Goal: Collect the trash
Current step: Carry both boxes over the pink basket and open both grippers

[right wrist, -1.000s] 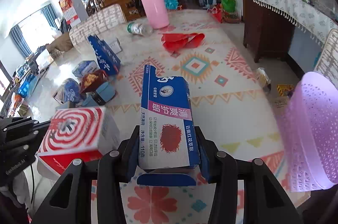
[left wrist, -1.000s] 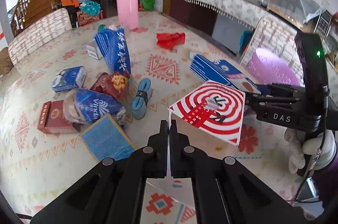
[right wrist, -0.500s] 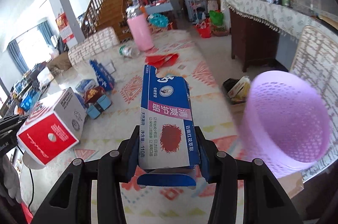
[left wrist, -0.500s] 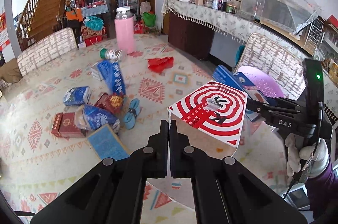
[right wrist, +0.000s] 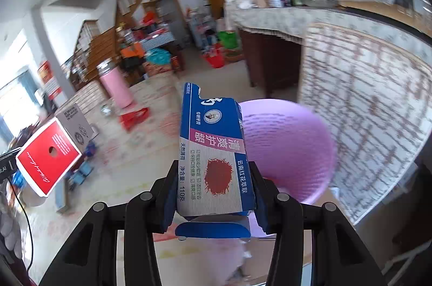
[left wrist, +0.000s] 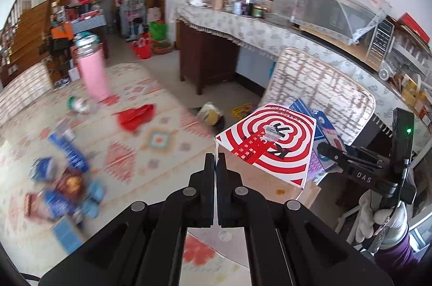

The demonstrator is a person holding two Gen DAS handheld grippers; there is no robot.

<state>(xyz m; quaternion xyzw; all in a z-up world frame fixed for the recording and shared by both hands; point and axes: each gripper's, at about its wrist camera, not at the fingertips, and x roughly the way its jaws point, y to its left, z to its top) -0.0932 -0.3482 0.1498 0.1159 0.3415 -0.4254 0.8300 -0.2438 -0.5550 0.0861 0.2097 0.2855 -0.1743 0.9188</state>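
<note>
Right hand-held gripper (right wrist: 216,194): closing its jaws on both sides of the blue toothpaste box (right wrist: 214,151), which is standing upright at 12 o'clock in the right wrist view.
Left hand-held gripper (left wrist: 216,164): pinching its jaws almost together on a thin white flap of the red-and-white spiral box (left wrist: 267,145), which is hanging at 1 o'clock in the left wrist view.
Purple basket (right wrist: 291,148): sitting just behind the toothpaste box at 1 o'clock, mouth facing the camera; whether anything is inside it cannot be told.
Desk (left wrist: 151,140): carrying blurred leftovers at 9 o'clock: blue packets (left wrist: 67,151), a red wrapper (left wrist: 135,118), a small bottle (left wrist: 78,104), a pink flask (left wrist: 93,72).
Progress: two items are being carried and seem close to the basket; neither is dropped yet, and several pieces are waiting on the desk, so most collecting looks undone.
</note>
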